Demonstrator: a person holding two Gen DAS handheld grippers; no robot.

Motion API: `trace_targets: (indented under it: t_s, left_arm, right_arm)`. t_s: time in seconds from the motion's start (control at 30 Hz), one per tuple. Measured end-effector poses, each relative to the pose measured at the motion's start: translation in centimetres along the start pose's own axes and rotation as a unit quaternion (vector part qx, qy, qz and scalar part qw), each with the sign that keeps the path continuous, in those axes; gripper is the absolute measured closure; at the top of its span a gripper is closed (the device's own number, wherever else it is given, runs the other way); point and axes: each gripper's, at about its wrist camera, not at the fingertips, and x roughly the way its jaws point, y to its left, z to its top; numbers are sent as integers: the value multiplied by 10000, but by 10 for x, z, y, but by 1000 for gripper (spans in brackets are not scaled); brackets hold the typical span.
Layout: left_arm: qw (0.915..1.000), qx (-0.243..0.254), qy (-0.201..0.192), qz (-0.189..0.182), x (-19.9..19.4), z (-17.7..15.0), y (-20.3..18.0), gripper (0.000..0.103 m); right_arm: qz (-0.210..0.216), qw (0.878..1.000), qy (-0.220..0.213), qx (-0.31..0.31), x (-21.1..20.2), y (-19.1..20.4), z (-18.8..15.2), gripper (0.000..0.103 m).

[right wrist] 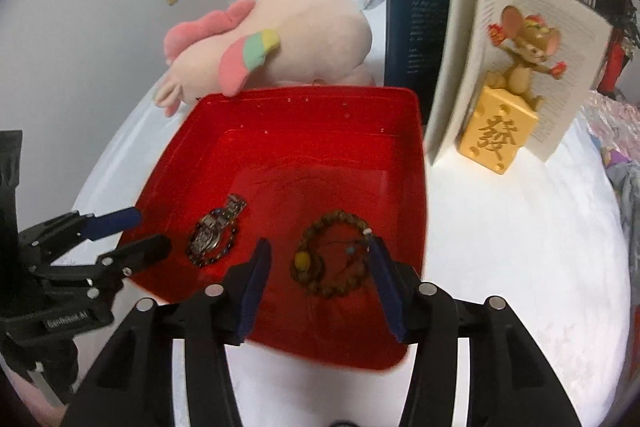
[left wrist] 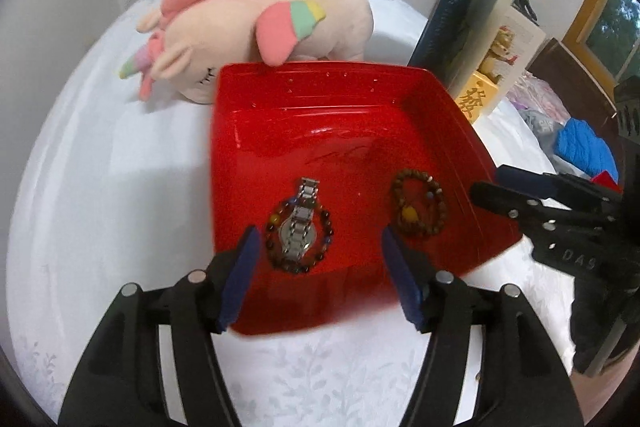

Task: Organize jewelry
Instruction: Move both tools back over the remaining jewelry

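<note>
Both tongs hang over the red plastic tray (left wrist: pixel 460 123), jaws spread, gripping nothing. Below the left gripper (left wrist: pixel 316 267), between its 2 pads, the silver watch (left wrist: pixel 301 223) lies across a dark beaded bracelet (left wrist: pixel 326 227) on the tray floor. Below the right gripper (right wrist: pixel 318 283), between its pads, lies the brown wooden bead bracelet (right wrist: pixel 332 259). All 3 pieces look dropped in for sorting; the plush unicorn (left wrist: pixel 256 27) sits beyond the tray.

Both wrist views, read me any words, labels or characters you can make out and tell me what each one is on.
"發": gold block under the brown mouse figurine.
"DAS": black right gripper, rest cut off.
"Genrobot AI", roughly, blurred: black left gripper.
Dark blue book cover: pale lines, too small.
Open white book pages: print too small.
</note>
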Motion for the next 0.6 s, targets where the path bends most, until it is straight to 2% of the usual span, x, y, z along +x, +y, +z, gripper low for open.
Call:
trace_targets:
  t_s: [0.13, 0.27, 0.47, 0.6]
  left_arm:
    - [9998, 6, -136, 126, -22, -21, 0, 35]
    - [9992, 61, -278, 293, -45, -47, 2, 24]
    - [9980, 337, -227, 488, -68, -97, 4, 23]
    - [9979, 429, -111, 463, -74, -129, 4, 23]
  right_arm:
    - [19, 10000, -38, 10, -23, -1, -25, 52]
    - [103, 9999, -3, 29, -41, -5, -53, 52]
    - [75, 9999, 107, -51, -61, -10, -100, 52]
    - [272, 9993, 253, 11, -69, -14, -132, 52]
